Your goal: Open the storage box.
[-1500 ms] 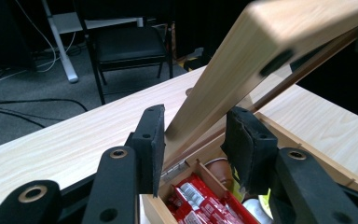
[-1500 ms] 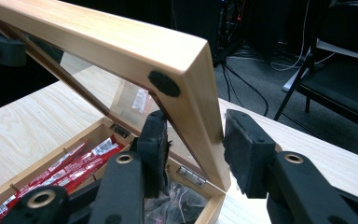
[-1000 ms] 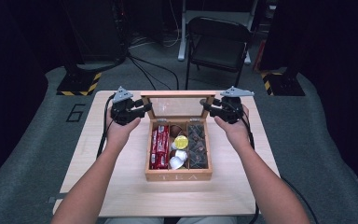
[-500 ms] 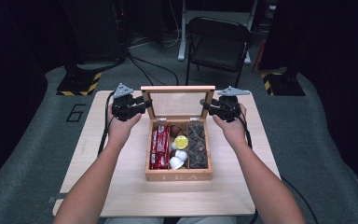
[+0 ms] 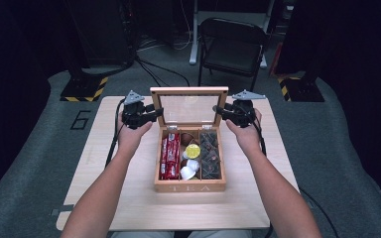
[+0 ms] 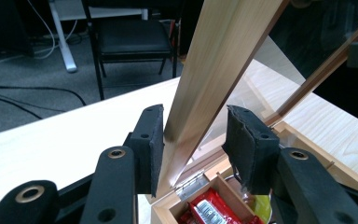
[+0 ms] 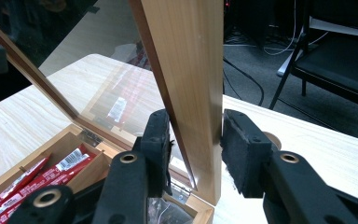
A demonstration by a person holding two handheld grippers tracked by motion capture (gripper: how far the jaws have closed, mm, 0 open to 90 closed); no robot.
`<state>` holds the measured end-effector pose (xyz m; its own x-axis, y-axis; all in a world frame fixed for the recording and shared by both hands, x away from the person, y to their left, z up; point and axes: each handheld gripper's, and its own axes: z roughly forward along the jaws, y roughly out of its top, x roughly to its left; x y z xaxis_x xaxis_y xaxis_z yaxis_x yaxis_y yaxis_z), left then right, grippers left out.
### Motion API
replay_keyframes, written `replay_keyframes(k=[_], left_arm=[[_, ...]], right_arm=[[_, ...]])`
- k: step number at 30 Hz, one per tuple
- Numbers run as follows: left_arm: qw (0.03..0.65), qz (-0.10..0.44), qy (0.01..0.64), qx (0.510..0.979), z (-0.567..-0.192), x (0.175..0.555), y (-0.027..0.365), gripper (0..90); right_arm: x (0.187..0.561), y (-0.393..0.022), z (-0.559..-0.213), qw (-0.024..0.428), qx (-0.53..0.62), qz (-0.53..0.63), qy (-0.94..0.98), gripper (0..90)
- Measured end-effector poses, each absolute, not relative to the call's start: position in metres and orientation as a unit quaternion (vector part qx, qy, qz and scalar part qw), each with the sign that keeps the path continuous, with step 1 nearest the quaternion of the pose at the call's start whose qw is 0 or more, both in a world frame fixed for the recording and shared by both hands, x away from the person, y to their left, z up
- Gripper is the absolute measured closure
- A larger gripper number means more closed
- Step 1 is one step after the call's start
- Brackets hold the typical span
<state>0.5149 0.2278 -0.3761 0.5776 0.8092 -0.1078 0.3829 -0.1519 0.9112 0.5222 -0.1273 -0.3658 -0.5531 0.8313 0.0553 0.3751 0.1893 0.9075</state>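
A wooden tea box (image 5: pixel 190 187) stands mid-table with its glass lid (image 5: pixel 189 90) raised nearly upright. Red sachets (image 5: pixel 171 156), a yellow pod (image 5: pixel 193 150) and dark packets (image 5: pixel 210 156) lie inside. My left gripper (image 5: pixel 154 113) straddles the lid's left frame rail (image 6: pixel 214 60). Its jaws have just been opening, and a gap shows between one pad (image 6: pixel 247 140) and the wood. My right gripper (image 5: pixel 219 110) has been closing and is shut on the lid's right rail (image 7: pixel 186 56), both pads against the wood.
The box sits on a light wooden table (image 5: pixel 104 188) with bare board to either side and in front. A black folding chair (image 5: pixel 230 47) stands behind the table's far edge. Cables run across the grey floor (image 5: pixel 154 74), and black stands flank the back corners.
The lid has swung further up, its top rail now higher in the high view. Both hands stayed at its side rails.
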Motion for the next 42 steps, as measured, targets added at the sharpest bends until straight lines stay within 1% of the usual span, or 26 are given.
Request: replay_keyframes(k=[6, 8, 12, 18, 23, 28, 33, 42], left_arm=[[0.508, 0.202, 0.419, 0.725, -0.386, 0.521, 0.229, 58.7], [0.501, 0.202, 0.417, 0.731, -0.387, 0.522, 0.229, 60.8], [0.501, 0.206, 0.416, 0.731, -0.388, 0.524, 0.228, 61.2], [0.503, 0.207, 0.423, 0.725, -0.389, 0.526, 0.228, 61.2], [0.506, 0.206, 0.43, 0.719, -0.389, 0.527, 0.227, 61.3], [0.503, 0.212, 0.425, 0.722, -0.392, 0.529, 0.226, 61.6], [0.484, 0.211, 0.433, 0.731, -0.4, 0.533, 0.222, 61.1], [0.47, 0.203, 0.444, 0.735, -0.408, 0.538, 0.221, 61.8]], right_arm=[[0.526, -0.127, -0.364, 0.232, 0.414, 0.483, 0.736, 62.3], [0.527, -0.127, -0.365, 0.227, 0.412, 0.484, 0.738, 59.9], [0.53, -0.125, -0.371, 0.223, 0.413, 0.48, 0.741, 56.7], [0.532, -0.125, -0.381, 0.215, 0.424, 0.479, 0.738, 55.0], [0.536, -0.124, -0.391, 0.213, 0.428, 0.474, 0.74, 55.2], [0.541, -0.123, -0.401, 0.213, 0.436, 0.461, 0.743, 60.9], [0.544, -0.124, -0.403, 0.202, 0.45, 0.466, 0.735, 62.2], [0.546, -0.123, -0.403, 0.208, 0.45, 0.459, 0.737, 62.5]])
